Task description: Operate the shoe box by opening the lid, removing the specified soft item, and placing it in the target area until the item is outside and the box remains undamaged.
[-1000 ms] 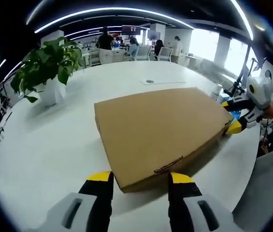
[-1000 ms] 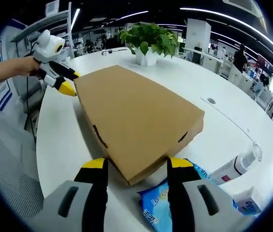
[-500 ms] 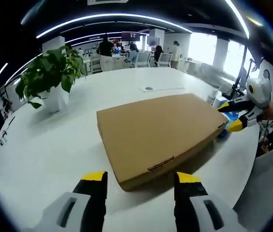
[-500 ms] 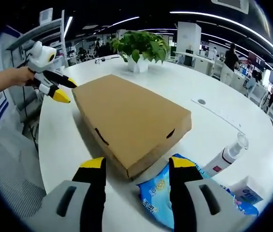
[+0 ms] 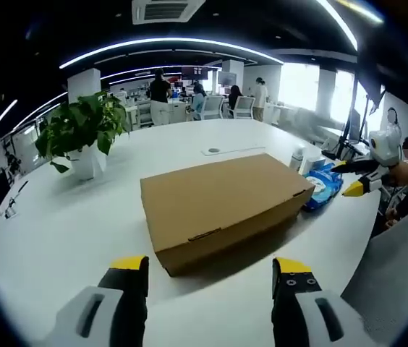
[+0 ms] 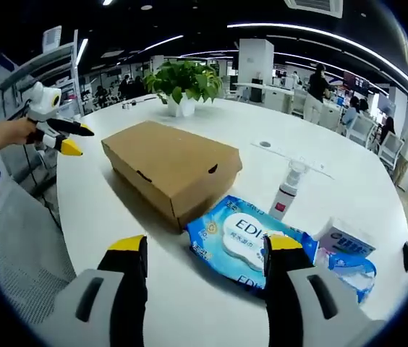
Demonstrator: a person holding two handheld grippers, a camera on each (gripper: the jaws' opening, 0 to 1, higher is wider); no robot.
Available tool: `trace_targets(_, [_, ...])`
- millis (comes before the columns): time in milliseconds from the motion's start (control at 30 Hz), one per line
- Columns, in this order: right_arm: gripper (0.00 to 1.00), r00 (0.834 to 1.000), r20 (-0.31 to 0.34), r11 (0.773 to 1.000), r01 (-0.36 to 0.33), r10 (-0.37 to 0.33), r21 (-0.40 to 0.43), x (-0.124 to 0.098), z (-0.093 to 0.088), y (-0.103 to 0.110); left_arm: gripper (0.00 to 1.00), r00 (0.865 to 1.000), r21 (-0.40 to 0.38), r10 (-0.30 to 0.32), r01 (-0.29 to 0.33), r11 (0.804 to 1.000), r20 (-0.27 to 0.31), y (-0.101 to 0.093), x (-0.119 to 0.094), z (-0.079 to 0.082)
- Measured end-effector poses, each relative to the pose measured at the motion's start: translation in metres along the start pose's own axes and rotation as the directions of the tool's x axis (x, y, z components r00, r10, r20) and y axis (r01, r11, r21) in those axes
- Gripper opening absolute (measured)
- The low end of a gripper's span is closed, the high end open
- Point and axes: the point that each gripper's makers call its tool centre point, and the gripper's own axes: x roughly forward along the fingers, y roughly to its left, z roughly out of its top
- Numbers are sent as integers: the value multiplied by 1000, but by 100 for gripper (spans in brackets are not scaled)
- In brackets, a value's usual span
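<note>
Bright ceiling strip lights (image 5: pixel 168 45), glaring window (image 5: pixel 299 85), soft shadows, sharp centre, fisheye-bent edges.

box (image 6: pixel 169 165) near side: bare table (image 6: pixel 81 210) | far side: wipes pack (image 6: pixel 247 242), bottle (image 6: pixel 288 189)

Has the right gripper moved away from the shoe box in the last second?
Yes. In the left gripper view, the right gripper, earlier at the shoe box corner, now hangs clear of it, beyond the blue wipes pack.

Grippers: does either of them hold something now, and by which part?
Nothing is held. The left gripper and the right gripper are both open and apart from the closed box, with only table between their jaws.
</note>
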Motion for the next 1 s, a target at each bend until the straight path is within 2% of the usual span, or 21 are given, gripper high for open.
trace_targets(167, [67, 999, 1, 999, 42, -42, -4, -21, -9, -8, 77, 1000, 11, -24, 23, 1000, 16, -20, -9, -1])
trace_targets(433, [74, 996, 26, 996, 86, -86, 22, -54, -16, -15, 88, 997, 8, -38, 37, 999, 67, -39, -26, 5])
trace_targets(600, [83, 995, 20, 994, 96, -97, 49, -68, -24, -15, 94, 996, 18, -49, 48, 999, 70, -50, -35, -2])
trace_targets(733, [85, 992, 31, 991, 119, -121, 64, -82, -29, -18, 100, 995, 17, -52, 51, 999, 82, -53, -43, -9])
trace_targets(1000, [95, 990, 37, 988, 133, -137, 83, -103, -39, -18, 100, 993, -22, -45, 47, 999, 112, -57, -58, -12])
